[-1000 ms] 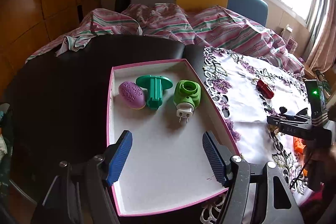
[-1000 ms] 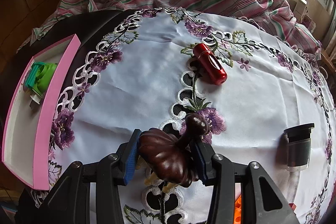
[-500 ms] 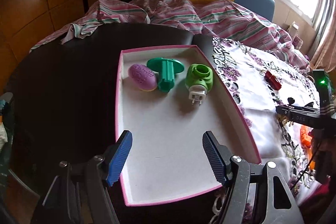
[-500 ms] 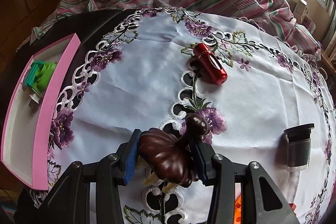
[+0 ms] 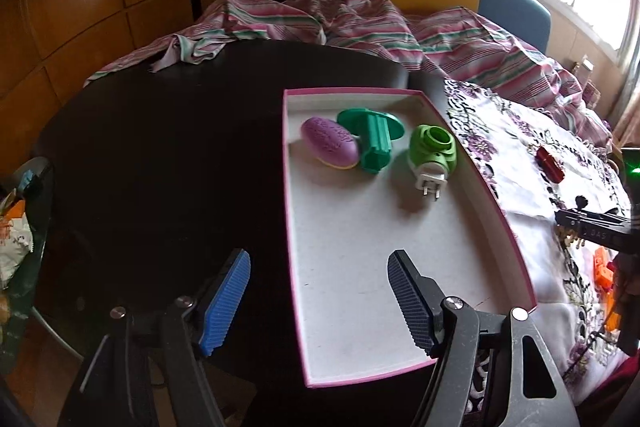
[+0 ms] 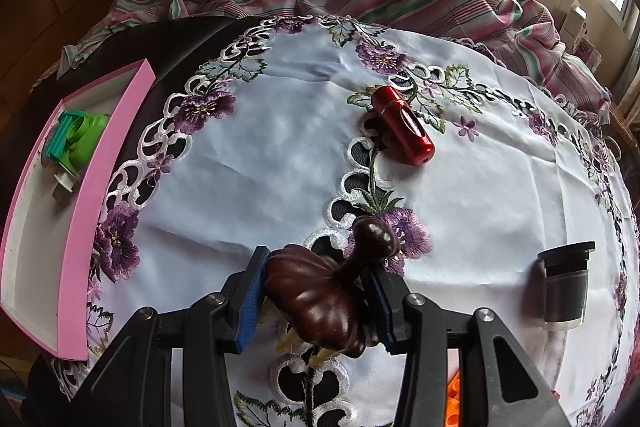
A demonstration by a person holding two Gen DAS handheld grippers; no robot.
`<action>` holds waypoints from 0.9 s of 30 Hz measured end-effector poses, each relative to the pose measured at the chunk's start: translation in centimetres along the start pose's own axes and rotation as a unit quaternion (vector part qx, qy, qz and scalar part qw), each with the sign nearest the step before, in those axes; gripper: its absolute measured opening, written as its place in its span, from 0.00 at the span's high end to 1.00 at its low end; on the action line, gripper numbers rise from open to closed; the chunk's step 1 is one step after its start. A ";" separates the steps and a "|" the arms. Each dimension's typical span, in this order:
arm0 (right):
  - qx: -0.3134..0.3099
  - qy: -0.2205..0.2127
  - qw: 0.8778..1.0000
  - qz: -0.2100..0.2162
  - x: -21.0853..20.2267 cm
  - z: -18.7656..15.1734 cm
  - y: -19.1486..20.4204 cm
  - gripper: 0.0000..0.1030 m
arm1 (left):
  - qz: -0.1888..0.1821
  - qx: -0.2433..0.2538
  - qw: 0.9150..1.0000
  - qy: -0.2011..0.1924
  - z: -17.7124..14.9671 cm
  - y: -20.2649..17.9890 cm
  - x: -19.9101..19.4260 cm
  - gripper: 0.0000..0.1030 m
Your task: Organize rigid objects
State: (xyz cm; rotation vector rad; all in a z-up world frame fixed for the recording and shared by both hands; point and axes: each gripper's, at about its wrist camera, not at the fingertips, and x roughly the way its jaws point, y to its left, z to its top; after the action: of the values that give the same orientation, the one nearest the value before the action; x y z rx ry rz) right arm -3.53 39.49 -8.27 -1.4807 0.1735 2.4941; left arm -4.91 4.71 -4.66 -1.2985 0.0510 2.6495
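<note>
In pink tray [image 5: 486, 187]: purple egg [image 5: 330, 143], teal spool [image 5: 372, 135], green plug [image 5: 432, 155], apparently.

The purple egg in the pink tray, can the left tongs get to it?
Probably yes. The left tongs are open and empty over the tray's near end, with bare floor ahead. But the teal spool crowds the purple egg's right side.

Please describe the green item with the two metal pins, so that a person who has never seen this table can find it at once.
Find the pink-edged white tray on the dark table, beside the embroidered cloth. Three things lie at its far end; the green plug-in device is the one nearest the cloth. Unlike the purple oval and the dark green T-shaped piece, it has a white base with two metal prongs.
</note>
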 end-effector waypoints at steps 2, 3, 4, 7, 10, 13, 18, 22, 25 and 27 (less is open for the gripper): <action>-0.001 -0.001 1.000 -0.001 0.0 0.0 0.0 0.55 | 0.001 -0.004 1.000 0.002 -0.2 0.4 -0.1 0.30; -0.001 -0.001 1.000 -0.001 0.0 0.0 0.0 0.55 | 0.002 -0.004 1.000 0.001 -0.2 0.6 -0.1 0.30; -0.001 -0.001 1.000 -0.001 0.0 0.0 0.0 0.55 | 0.004 -0.003 1.000 0.001 -0.3 0.6 -0.1 0.30; 0.000 -0.001 1.000 0.001 0.0 0.0 -0.1 0.55 | 0.004 -0.005 1.000 0.002 -0.4 1.0 -0.3 0.30; -0.005 -0.004 1.000 -0.003 -0.1 -0.1 0.1 0.55 | 0.005 -0.009 1.000 -0.002 -0.5 1.5 -0.5 0.30; -0.007 -0.004 1.000 0.000 -0.3 -0.1 0.4 0.56 | 0.004 -0.014 1.000 -0.002 -0.6 2.0 -0.7 0.30; -0.020 -0.001 1.000 0.002 -0.5 -0.2 1.3 0.56 | 0.004 -0.020 1.000 -0.003 -0.7 2.8 -1.0 0.30; -0.023 -0.003 1.000 0.020 -1.6 -0.1 2.2 0.56 | 0.003 -0.029 1.000 0.003 -1.0 3.4 -0.8 0.30; -0.038 -0.020 0.998 0.046 -3.3 0.1 4.0 0.56 | 0.003 -0.035 0.999 0.003 -1.1 3.9 -0.8 0.30; -0.056 -0.034 0.995 0.069 -4.7 0.5 5.8 0.56 | 0.002 -0.039 0.999 0.000 -1.2 4.1 -0.9 0.30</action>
State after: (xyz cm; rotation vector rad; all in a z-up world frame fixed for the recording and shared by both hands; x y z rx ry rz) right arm -3.34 33.36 -4.02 -1.4695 0.1295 2.7001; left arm -4.27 0.38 -4.91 -1.3239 -0.0505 2.6807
